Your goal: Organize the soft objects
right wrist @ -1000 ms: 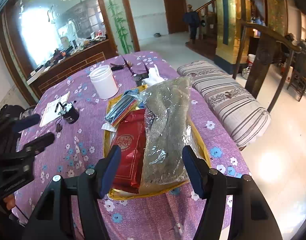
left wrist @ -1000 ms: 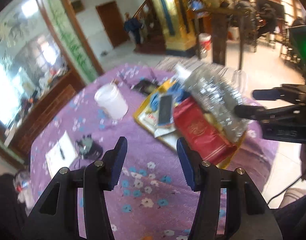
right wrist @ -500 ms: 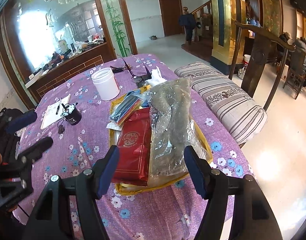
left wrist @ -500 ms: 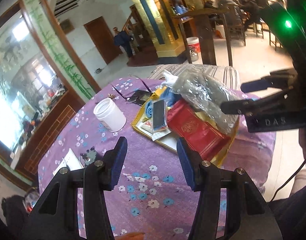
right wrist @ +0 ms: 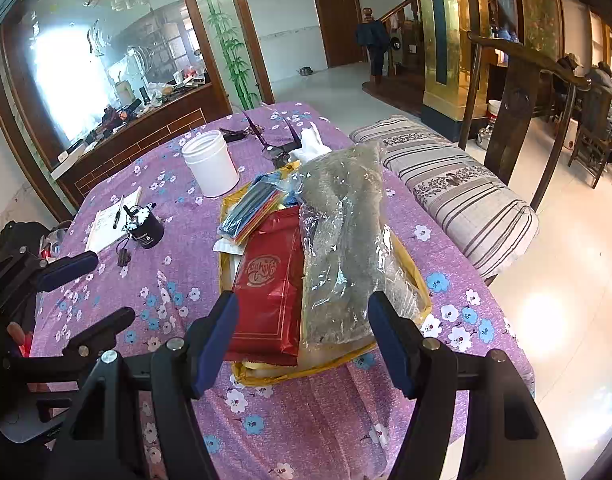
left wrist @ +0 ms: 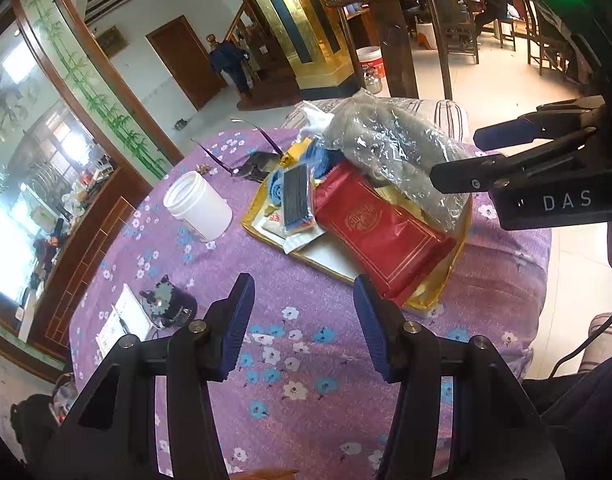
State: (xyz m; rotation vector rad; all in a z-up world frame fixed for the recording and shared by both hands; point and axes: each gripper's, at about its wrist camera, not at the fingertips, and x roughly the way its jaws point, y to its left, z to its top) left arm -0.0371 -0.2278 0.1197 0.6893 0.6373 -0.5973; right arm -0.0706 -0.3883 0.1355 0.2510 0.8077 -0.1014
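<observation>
A grey soft item in a clear plastic bag [right wrist: 341, 240] lies on top of a gold tray [right wrist: 419, 292], beside a red packet [right wrist: 270, 280] and a flat pack with coloured edges [right wrist: 250, 208]. My right gripper [right wrist: 304, 312] hovers open just short of the tray's near end, with nothing between its fingers. My left gripper [left wrist: 303, 300] is open over bare purple cloth in front of the tray [left wrist: 252, 216], also holding nothing. From the left wrist, the bag [left wrist: 389, 148], the red packet [left wrist: 377, 232] and the right gripper [left wrist: 459, 158] are in sight.
A white jar [right wrist: 210, 162], a small black cup [right wrist: 146, 228], a notebook with pen [right wrist: 106, 220] and spectacles [right wrist: 274, 144] lie on the flowered cloth left of and behind the tray. A striped cushion [right wrist: 457, 184] on a wooden chair sits right of the table.
The left gripper has rolled and sunk a little, so the table now looks more level in its view. The right gripper has stayed almost still over the tray's near end.
</observation>
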